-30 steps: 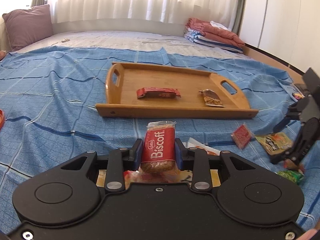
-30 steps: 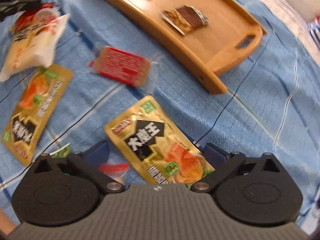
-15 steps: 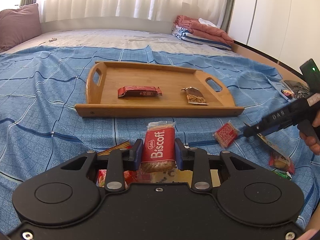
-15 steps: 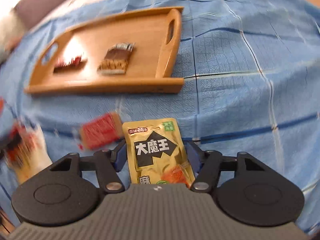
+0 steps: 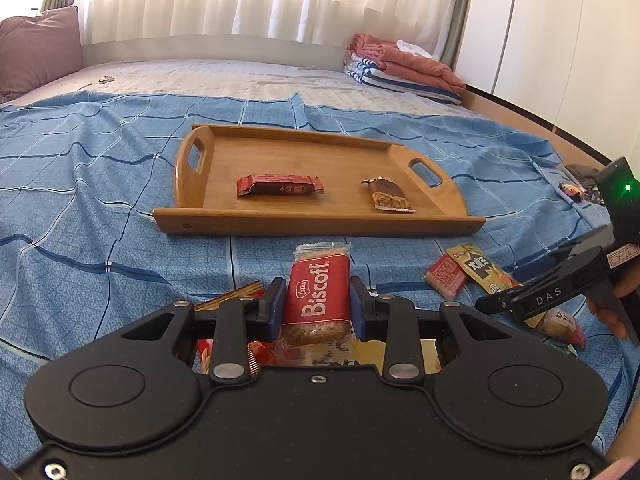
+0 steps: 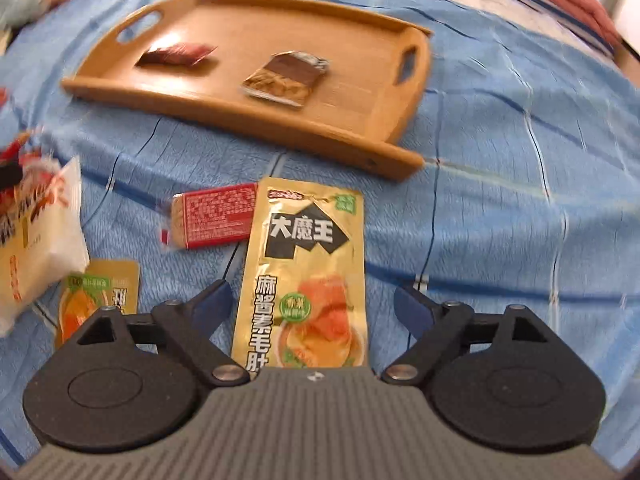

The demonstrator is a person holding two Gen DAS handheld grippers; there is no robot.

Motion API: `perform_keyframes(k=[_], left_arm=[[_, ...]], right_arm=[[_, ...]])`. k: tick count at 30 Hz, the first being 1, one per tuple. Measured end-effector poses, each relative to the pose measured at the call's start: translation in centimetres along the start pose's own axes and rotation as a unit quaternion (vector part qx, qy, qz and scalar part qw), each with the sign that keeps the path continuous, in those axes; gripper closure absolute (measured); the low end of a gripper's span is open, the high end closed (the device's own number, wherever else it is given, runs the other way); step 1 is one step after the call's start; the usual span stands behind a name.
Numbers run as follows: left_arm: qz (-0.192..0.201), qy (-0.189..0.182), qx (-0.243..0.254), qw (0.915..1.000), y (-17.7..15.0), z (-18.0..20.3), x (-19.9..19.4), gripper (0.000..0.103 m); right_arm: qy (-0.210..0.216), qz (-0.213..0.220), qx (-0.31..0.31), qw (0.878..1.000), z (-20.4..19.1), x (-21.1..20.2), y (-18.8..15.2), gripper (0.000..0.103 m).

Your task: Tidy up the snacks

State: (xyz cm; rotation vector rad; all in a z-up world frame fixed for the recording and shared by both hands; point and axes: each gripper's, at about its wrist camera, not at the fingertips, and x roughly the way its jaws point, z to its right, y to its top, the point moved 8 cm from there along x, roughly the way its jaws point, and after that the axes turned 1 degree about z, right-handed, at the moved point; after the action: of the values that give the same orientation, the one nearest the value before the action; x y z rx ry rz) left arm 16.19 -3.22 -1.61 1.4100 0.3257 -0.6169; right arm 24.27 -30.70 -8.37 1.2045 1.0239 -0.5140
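Left wrist view: left gripper (image 5: 317,304) clamping upright Biscoff packet (image 5: 316,296), pointing at wooden tray (image 5: 320,226) far ahead. Right gripper (image 6: 312,304) tilting down over bed, jaws spread wide, gold pouch (image 6: 304,276) lying between them.

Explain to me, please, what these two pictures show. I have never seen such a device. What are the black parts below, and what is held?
There is no robot here. A person holds a two-finger gripper in each hand, and each gripper carries a camera that looks along its fingers. The black parts below are the grippers' own bodies.

The left gripper is shut on a red Biscoff packet. In the right gripper a gold pouch sits between the fingers. I cannot tell whether they pinch it.

Ahead, on a blue bedspread, lies a wooden tray with a red bar and a brown bar. A small red packet lies loose beside the pouch.
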Motion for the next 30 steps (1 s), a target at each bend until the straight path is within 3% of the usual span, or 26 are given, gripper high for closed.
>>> perform_keyframes(k=[2,6,10,19,30], left_arm=[[0.0,-0.002,-0.001,1.0,0.1,0.0,0.0,0.072],[-0.001,-0.005,-0.01,0.9999,0.3,-0.2,-0.1,0.072],[0.001,-0.002,-0.018,0.9998,0.9,-1.0,-0.2,0.072],[0.016,-0.003,-0.025,0.9996,4.1,-2.7,-0.2,0.072],[-0.007,0.002,-0.043,0.9991,11.6,-5.2,5.2,0.072]], right_arm=[[0.009,0.016,0.02,1.0,-0.4,-0.6,-0.1,0.037],[0.02,0.049,0.033,0.998,-2.2,-1.9,-0.1,0.041],[0.027,0.088,0.054,0.994,-3.6,-3.6,0.1,0.042],[-0.004,0.159,0.112,0.981,-3.8,-6.0,3.2,0.042],[-0.031,0.179,0.119,0.976,-2.6,-5.9,10.3,0.042]])
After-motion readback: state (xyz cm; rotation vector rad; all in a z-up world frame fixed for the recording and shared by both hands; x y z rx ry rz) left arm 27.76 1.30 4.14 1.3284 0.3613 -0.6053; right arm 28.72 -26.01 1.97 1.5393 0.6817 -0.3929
